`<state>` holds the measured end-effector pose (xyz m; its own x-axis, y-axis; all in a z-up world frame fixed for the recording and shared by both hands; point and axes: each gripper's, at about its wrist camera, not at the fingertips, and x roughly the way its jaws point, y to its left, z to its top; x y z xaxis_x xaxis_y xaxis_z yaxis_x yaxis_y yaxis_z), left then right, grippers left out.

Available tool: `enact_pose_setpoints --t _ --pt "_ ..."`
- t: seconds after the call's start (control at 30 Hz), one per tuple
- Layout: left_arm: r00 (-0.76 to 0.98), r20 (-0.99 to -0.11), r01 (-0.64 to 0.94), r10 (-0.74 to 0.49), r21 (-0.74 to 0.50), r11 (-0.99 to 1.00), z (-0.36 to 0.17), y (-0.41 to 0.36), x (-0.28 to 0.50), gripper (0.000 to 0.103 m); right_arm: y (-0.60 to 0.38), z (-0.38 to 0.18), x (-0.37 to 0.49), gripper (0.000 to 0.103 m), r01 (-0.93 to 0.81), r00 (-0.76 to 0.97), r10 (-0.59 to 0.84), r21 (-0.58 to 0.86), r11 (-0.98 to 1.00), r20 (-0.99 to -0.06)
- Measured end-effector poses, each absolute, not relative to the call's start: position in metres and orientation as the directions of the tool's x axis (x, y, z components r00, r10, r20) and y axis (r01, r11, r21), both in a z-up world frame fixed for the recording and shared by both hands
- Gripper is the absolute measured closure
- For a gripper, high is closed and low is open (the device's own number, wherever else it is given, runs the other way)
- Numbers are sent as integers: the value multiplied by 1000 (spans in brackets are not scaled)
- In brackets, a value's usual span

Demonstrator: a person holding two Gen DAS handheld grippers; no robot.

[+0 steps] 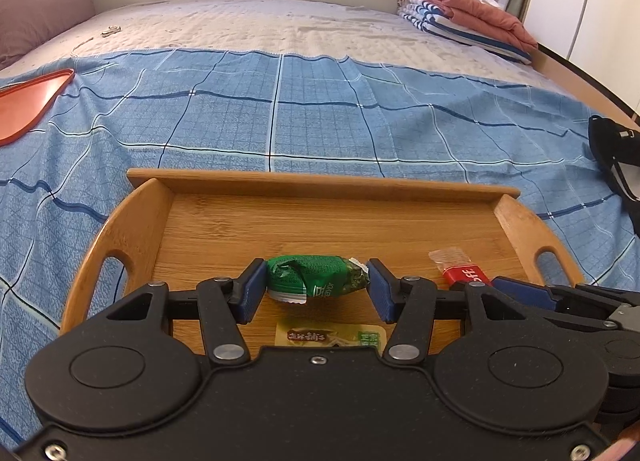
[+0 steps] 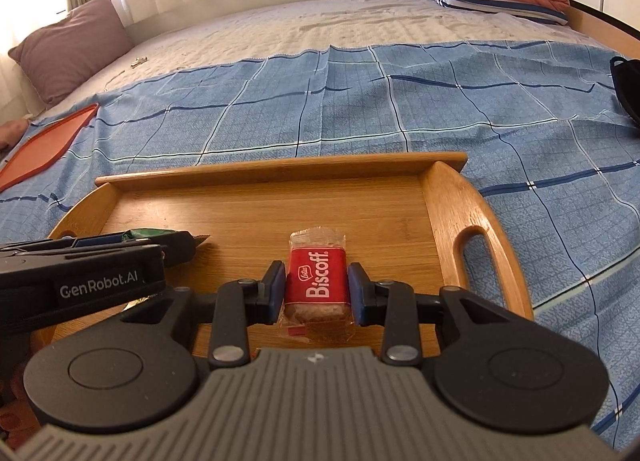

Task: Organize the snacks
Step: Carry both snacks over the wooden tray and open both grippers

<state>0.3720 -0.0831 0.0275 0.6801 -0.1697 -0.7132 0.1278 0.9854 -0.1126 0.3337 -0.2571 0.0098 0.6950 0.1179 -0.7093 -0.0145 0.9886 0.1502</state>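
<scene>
A wooden tray (image 1: 320, 183) with handle cut-outs lies on the blue checked bedspread. My left gripper (image 1: 317, 289) is shut on a crumpled green snack pack (image 1: 308, 275), its blue pads pressing both ends low over the tray floor. Below it a yellow-green packet (image 1: 332, 337) lies flat on the tray, half hidden by the gripper body. My right gripper (image 2: 316, 288) is shut on a red Biscoff biscuit pack (image 2: 318, 279) above the right half of the tray (image 2: 280, 172). The two grippers are side by side; the left gripper's fingers (image 2: 120, 249) show in the right wrist view.
An orange-red flat tray (image 1: 32, 101) lies on the bedspread (image 1: 360, 129) at the far left. A mauve pillow (image 1: 40, 1) is at the back left and folded blankets (image 1: 460, 17) at the back right. A black strapped object (image 1: 612, 149) sits at the right edge.
</scene>
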Motion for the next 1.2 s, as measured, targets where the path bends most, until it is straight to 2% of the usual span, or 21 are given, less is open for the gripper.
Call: enact_pose_setpoints --t 0.4,0.8,0.87,0.93,1.07,1.2 --pt "680 -714 138 -166 -97 986 22 -88 372 49 -258 7 332 64 -28 696 127 149 988 -707" --pt "678 -719 137 -150 -77 988 19 -93 370 41 -262 6 328 61 -32 706 144 172 985 -694" --pt "684 -716 129 -137 -66 989 20 -92 369 38 -264 6 328 59 -28 708 145 178 984 -691" --pt "696 -708 115 -119 -54 992 23 -90 368 26 -266 7 326 46 -16 715 135 178 984 -686" --pt "711 -689 119 -137 -74 990 34 -81 362 18 -273 15 319 31 -1 737 136 201 980 -662" --pt "721 -674 132 -158 -90 987 49 -74 351 14 -277 27 308 27 -10 752 141 202 979 -643"
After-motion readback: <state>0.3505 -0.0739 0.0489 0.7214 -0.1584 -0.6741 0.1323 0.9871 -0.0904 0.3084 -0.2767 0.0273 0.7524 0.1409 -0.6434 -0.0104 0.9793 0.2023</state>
